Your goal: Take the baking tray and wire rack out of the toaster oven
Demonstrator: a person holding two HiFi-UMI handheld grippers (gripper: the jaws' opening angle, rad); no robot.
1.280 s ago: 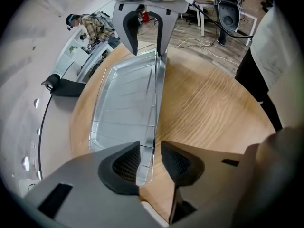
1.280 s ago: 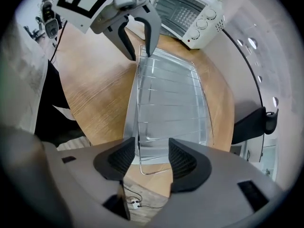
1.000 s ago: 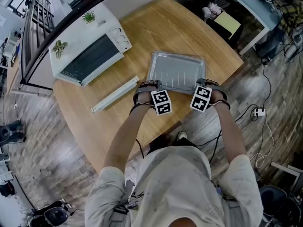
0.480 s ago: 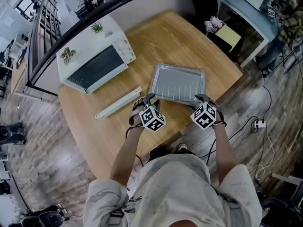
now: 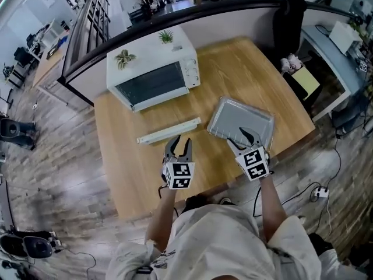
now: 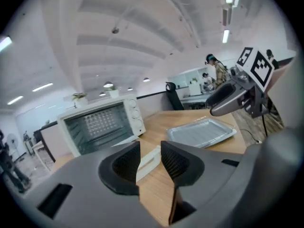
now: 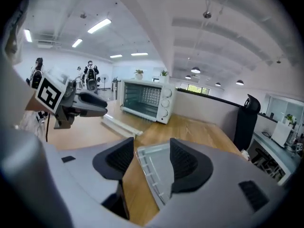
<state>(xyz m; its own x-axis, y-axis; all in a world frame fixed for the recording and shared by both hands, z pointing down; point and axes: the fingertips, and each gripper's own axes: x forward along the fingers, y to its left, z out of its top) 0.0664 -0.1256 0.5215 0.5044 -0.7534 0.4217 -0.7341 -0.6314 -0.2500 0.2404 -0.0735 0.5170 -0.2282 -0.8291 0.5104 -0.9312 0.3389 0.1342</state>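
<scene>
The grey baking tray (image 5: 240,124) lies flat on the round wooden table (image 5: 125,156), and it also shows in the left gripper view as the tray (image 6: 202,131) and in the right gripper view as the tray (image 7: 152,167). The white toaster oven (image 5: 152,74) stands at the table's far left with its glass door shut. A grid pattern shows through the oven's glass (image 6: 97,123). My left gripper (image 5: 179,144) hovers open and empty near the table's front. My right gripper (image 5: 242,139) hangs open over the tray's near edge, apart from it.
A long white strip (image 5: 169,131) lies on the table between the oven and my left gripper. A black chair (image 5: 291,7) stands behind the table's far right. A dark railing (image 5: 87,37) runs behind the oven. Cables (image 5: 317,192) lie on the floor at the right.
Both grippers have drawn back from the tray's near edge and risen above the table. The left one has rolled. The tray stays on the table.
</scene>
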